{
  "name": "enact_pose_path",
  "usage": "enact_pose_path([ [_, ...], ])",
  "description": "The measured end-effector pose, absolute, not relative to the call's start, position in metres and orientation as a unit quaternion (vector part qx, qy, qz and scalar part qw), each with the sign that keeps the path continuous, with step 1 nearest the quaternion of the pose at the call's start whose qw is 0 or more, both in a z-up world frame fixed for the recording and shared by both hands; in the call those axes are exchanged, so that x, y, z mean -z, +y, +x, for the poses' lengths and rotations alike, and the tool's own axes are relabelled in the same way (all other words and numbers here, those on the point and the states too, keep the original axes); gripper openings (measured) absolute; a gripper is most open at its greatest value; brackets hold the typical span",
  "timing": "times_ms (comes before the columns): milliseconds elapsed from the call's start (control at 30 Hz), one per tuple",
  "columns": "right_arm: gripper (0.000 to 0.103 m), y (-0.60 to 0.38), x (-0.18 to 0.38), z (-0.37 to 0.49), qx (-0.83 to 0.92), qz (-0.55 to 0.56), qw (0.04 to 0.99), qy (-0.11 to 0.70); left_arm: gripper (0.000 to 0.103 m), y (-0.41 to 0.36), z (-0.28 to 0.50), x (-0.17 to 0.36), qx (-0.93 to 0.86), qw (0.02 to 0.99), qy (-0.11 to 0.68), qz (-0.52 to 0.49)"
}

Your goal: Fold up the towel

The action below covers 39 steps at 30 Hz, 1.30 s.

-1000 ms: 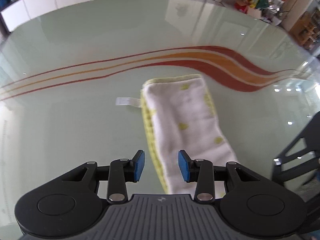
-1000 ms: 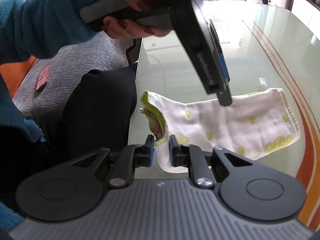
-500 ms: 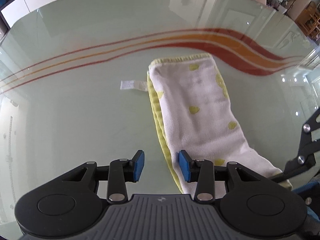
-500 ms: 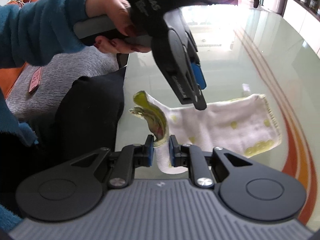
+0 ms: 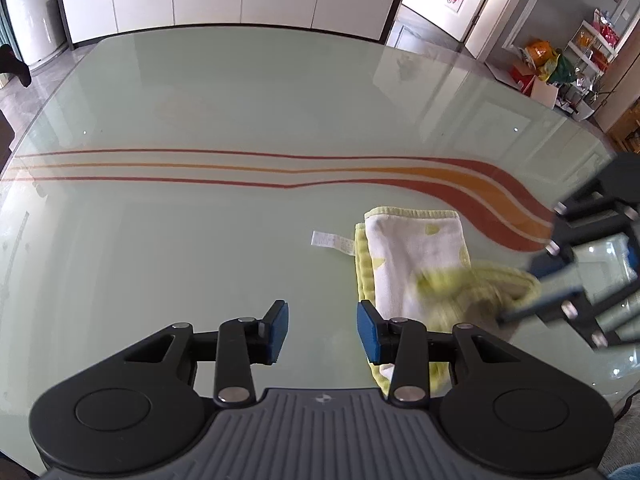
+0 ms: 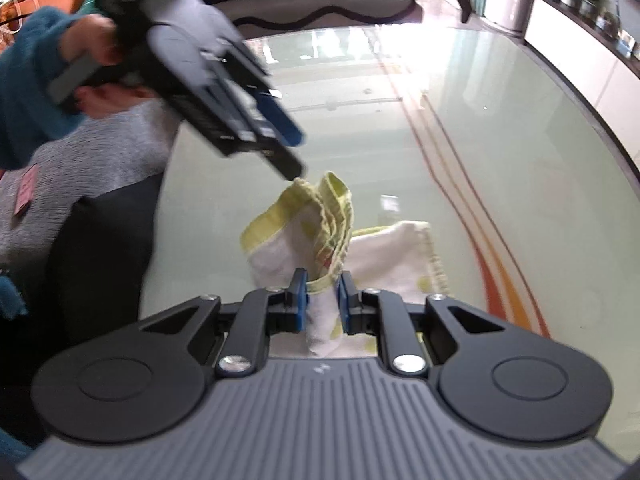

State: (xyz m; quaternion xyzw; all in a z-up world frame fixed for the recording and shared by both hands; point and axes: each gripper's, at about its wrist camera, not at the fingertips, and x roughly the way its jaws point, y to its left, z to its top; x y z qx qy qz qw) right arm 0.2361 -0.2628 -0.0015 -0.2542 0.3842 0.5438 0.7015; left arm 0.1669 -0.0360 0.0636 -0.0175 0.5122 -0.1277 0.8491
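Two grippers are over the glass table [image 5: 200, 92], and only one has cloth in it. Starting on your left: the left gripper [image 5: 322, 330] hangs above bare glass with its blue pads apart and nothing between them. The towel [image 5: 412, 256] lies just to its right, a white strip with a yellow border, its long axis running away from you toward the red and orange stripes [image 5: 460, 176]. A white care tag [image 5: 332, 239] sticks out from the towel's left edge, pointing toward the left gripper's side.

Further right, your right gripper [image 6: 322, 302] is clamped on the towel's near end, with the bunched yellow hem [image 6: 328, 208] standing up above its pads. That lifted end sits over the part of the towel lying flat on the glass, so the fold looks about half carried. What the next move turns on, as I judge it: the far short edge lies straight ahead along the strip, so carry the held end forward along that axis, not sideways. Your right hand is the nearer one; the left is free to pin the flat layer beside it
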Motion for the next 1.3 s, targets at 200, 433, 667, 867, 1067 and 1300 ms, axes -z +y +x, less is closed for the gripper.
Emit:
enact_pose_path([
  [200, 0.015, -0.264, 0.018, 0.255, -0.531, -0.248, 0.708, 0.394, 0.042, -0.062, 0.169, -0.064, 0.168, 0.845, 0.508, -0.006],
  [433, 0.015, -0.265, 0.033, 0.27, -0.526, -0.244, 0.708, 0.402, 0.043, -0.104, 0.173, -0.043, 0.207, 0.829, 0.519, 0.026],
  [667, 0.017, -0.265, 0.037, 0.273, -0.525, -0.251, 0.708, 0.4, 0.042, -0.116, 0.184, -0.014, 0.196, 0.814, 0.545, 0.038],
  [867, 0.022, -0.262, 0.035, 0.272, -0.521, -0.254, 0.713, 0.395, 0.043, -0.12, 0.192, -0.003, 0.189, 0.808, 0.557, 0.034],
  [1067, 0.032, -0.261, 0.031, 0.272, -0.51, -0.273, 0.722, 0.379, 0.043, -0.126, 0.194, 0.004, 0.185, 0.805, 0.562, 0.043],
  [1300, 0.033, -0.263, 0.022, 0.27, -0.477, -0.301, 0.746, 0.353, 0.043, -0.132, 0.194, 0.008, 0.183, 0.804, 0.563, 0.049],
])
